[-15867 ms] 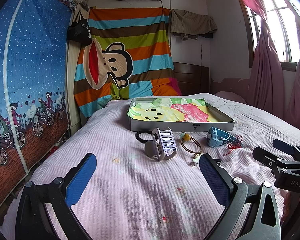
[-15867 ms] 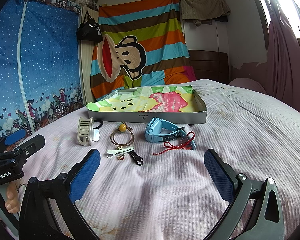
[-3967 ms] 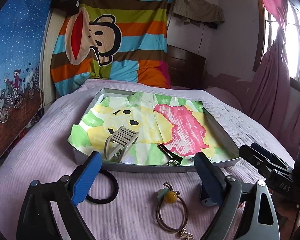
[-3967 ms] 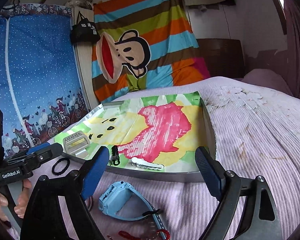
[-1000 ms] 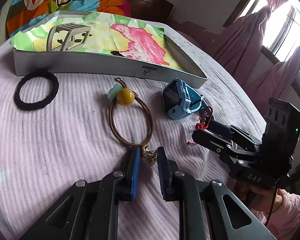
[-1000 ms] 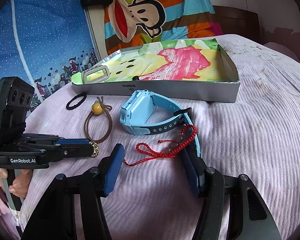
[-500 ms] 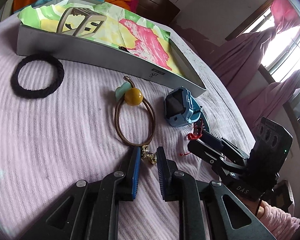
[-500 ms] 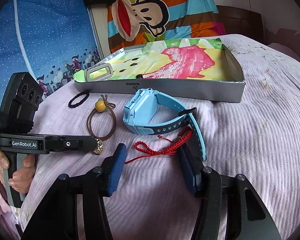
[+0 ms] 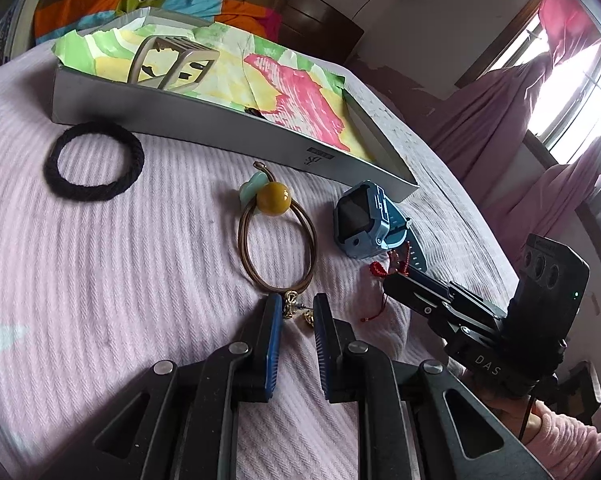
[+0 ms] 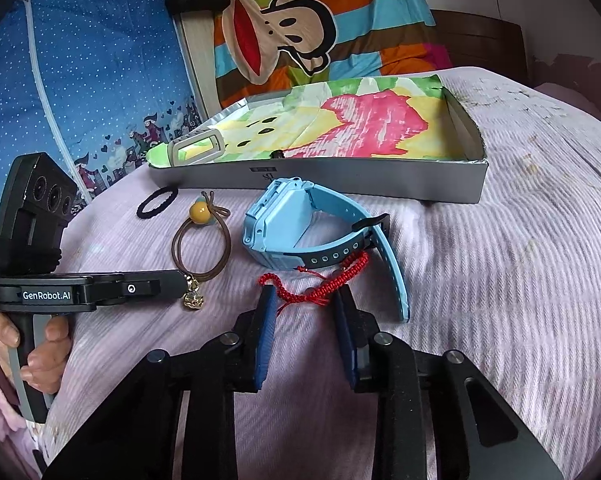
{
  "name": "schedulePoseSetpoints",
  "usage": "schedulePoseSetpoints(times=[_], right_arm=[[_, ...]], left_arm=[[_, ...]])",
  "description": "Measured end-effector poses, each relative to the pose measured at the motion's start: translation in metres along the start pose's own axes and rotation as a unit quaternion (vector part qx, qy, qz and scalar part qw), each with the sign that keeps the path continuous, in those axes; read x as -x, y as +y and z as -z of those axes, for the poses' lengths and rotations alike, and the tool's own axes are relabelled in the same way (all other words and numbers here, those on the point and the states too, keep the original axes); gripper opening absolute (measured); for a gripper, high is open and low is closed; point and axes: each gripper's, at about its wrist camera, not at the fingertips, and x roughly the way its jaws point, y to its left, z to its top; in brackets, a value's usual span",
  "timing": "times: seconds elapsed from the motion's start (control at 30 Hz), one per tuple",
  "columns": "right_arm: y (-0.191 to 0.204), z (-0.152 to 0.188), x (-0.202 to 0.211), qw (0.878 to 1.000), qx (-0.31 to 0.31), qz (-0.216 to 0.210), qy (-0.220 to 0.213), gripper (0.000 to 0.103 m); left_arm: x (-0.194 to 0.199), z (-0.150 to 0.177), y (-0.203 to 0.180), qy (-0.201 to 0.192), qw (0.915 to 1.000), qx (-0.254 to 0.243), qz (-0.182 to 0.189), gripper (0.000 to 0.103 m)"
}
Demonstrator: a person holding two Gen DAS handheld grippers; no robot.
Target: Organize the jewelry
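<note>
2 grippers sit low over the pink bedspread (image 10: 520, 280). The left gripper (image 9: 296, 314) is narrow, its pads pinching the gold charm (image 9: 296, 308) at the near end of the brown hair tie (image 9: 278, 240), which lies flat with its yellow bead toward the tray (image 9: 220, 120). The right gripper (image 10: 306, 300) has just been closing; its jaws now stand narrow around the red cord (image 10: 320, 280), which lies between the pads, though firm pressing cannot be told. Touching the cord lies the blue watch (image 10: 300, 232), just before the tray's wall. A black band (image 9: 94, 166) rests on the bedspread beside the tray. Inside the tray stand 1 grey claw clip (image 9: 172, 64) and a small dark clip (image 9: 254, 111).
</note>
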Motion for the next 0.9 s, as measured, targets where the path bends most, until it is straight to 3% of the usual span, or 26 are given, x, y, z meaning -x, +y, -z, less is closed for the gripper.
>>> schedulePoseSetpoints(times=[0.1, 0.13, 0.17, 0.57, 0.9], right_arm=[[0.000, 0.000, 0.001, 1.000, 0.002, -0.001, -0.002, 0.017], [0.001, 0.000, 0.001, 1.000, 0.004, -0.001, -0.003, 0.008], [0.001, 0.000, 0.002, 1.000, 0.005, -0.002, -0.005, 0.005], [0.019, 0.000, 0.029, 0.997, 0.052, -0.016, -0.060, 0.005], [0.025, -0.013, 0.055, 0.992, 0.059, -0.028, -0.108, 0.005]], left_arm=[[0.004, 0.001, -0.002, -0.011, 0.9999, -0.005, -0.012, 0.015], [0.006, 0.002, -0.002, -0.015, 0.9997, -0.007, -0.017, 0.015], [0.008, 0.003, -0.003, -0.019, 0.9995, -0.009, -0.021, 0.015], [0.037, 0.009, -0.028, -0.093, 0.9888, -0.067, -0.095, 0.015], [0.051, 0.004, -0.050, -0.125, 0.9790, -0.112, -0.116, 0.015]])
